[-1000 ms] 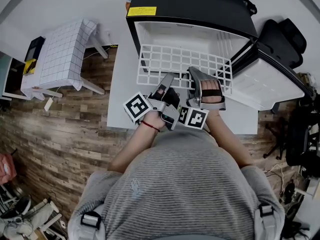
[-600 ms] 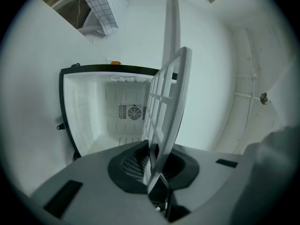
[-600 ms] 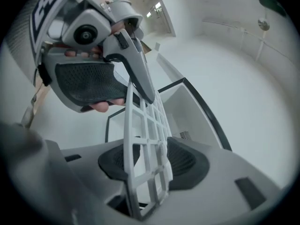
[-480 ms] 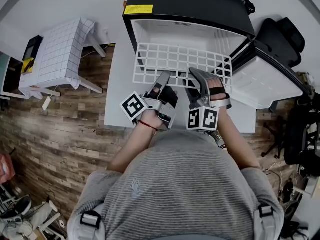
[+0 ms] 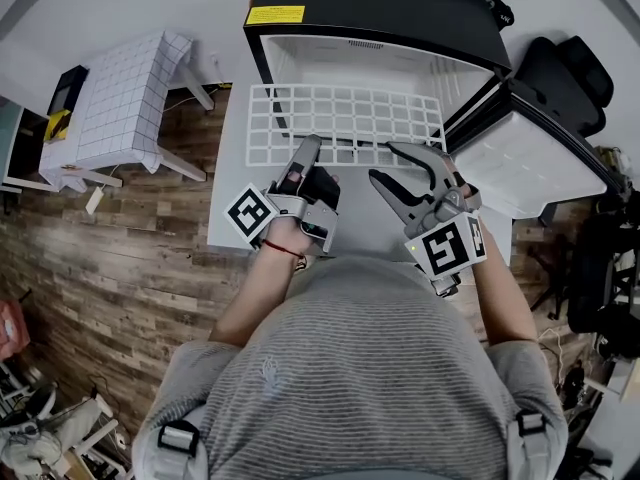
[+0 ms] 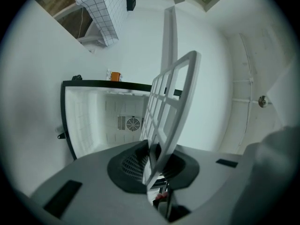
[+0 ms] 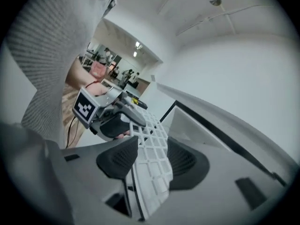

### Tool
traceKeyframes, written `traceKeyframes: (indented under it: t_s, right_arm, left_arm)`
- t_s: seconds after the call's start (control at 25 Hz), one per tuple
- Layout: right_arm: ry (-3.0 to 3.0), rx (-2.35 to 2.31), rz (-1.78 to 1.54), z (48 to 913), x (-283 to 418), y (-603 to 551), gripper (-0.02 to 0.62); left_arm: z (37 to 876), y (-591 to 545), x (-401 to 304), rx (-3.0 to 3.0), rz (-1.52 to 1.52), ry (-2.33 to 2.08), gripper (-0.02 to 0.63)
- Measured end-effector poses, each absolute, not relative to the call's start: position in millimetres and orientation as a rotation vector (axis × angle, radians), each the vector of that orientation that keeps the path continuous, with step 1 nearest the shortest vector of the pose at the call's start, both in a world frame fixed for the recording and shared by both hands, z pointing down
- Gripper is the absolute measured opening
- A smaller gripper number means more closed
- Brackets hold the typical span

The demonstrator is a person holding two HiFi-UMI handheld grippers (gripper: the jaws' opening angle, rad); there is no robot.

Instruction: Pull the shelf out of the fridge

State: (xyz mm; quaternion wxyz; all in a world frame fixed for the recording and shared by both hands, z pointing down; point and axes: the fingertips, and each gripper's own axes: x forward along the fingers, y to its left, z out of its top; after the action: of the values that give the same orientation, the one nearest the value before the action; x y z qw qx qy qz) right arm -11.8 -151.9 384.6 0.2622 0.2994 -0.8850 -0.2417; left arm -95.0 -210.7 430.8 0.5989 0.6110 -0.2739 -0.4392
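L gripper (image 5: 305, 148) pinches shelf (image 5: 345, 118) front edge. Shelf is now further out of fridge (image 5: 380, 8), prob. almost clear. R gripper (image 5: 383, 162) jaws have just been opening: spread, shelf between but untouched, so L alone carries it.

The flat white counter (image 5: 228, 158) stands on a wood-plank floor (image 5: 110, 278). A black mini fridge with a white interior (image 5: 380, 8) sits at its far edge, its door (image 5: 520, 163) swung open.
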Motion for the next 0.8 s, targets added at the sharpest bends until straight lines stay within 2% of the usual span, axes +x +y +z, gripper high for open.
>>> traceKeyframes:
  t_s: [0.16,0.36,0.64,0.8]
  right_arm:
    - [-2.663,0.858,-0.504,338.3,-15.9,-159.3,0.202]
    - [-2.913,0.852,-0.295,319.7,-25.4,-160.6,0.201]
    - [-3.121,0.701,-0.009,307.2,-78.1,-149.2,0.201]
    - [-3.149,0.593,0.034,310.8,-108.4,-142.5,0.201]
  left_arm:
    - [430.2,-197.2,-116.8,1.384,-1.093,-0.642,0.044]
    - [429.6,-172.8,-135.8,1.381,-1.172,-0.642,0.044]
    - [429.7,-140.6,-180.6,1.369,-1.298,-0.746,0.044]
    - [429.9,-125.7,-204.5,1.375,-1.346,-0.815,0.044]
